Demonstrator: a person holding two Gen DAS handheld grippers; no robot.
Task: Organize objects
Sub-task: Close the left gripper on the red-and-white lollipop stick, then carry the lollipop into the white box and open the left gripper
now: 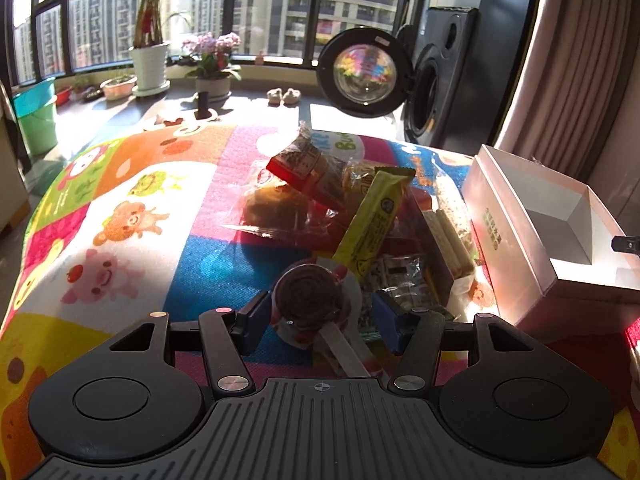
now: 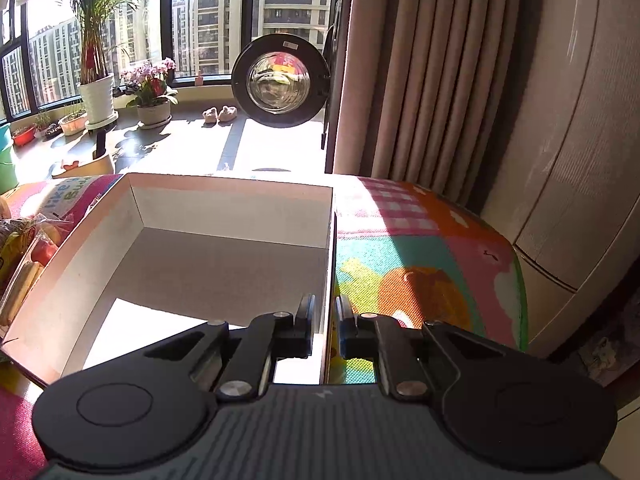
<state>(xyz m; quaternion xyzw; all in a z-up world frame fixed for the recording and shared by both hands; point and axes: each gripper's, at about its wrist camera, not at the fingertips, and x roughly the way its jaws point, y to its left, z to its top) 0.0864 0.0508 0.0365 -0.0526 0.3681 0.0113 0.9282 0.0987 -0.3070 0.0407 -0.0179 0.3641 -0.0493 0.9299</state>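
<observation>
A brown spiral lollipop (image 1: 307, 300) in clear wrap lies on the colourful play mat (image 1: 132, 216), stick pointing toward me. My left gripper (image 1: 319, 320) is open, its blue-padded fingers on either side of the lollipop head, with a gap on the right. Behind it is a pile of snacks: a yellow bar (image 1: 376, 216), a red box (image 1: 304, 178), a wafer pack (image 1: 446, 240) and wrapped bread (image 1: 270, 204). An open, empty white box (image 2: 192, 264) sits to the right. My right gripper (image 2: 326, 324) is shut on the box's right wall (image 2: 329, 264).
A washing machine (image 1: 436, 92) with its round door (image 1: 364, 72) swung open stands beyond the mat. Potted plants (image 1: 150, 60) line the window sill. A curtain (image 2: 420, 72) and a white cabinet (image 2: 580, 160) are at the right, past the mat's edge.
</observation>
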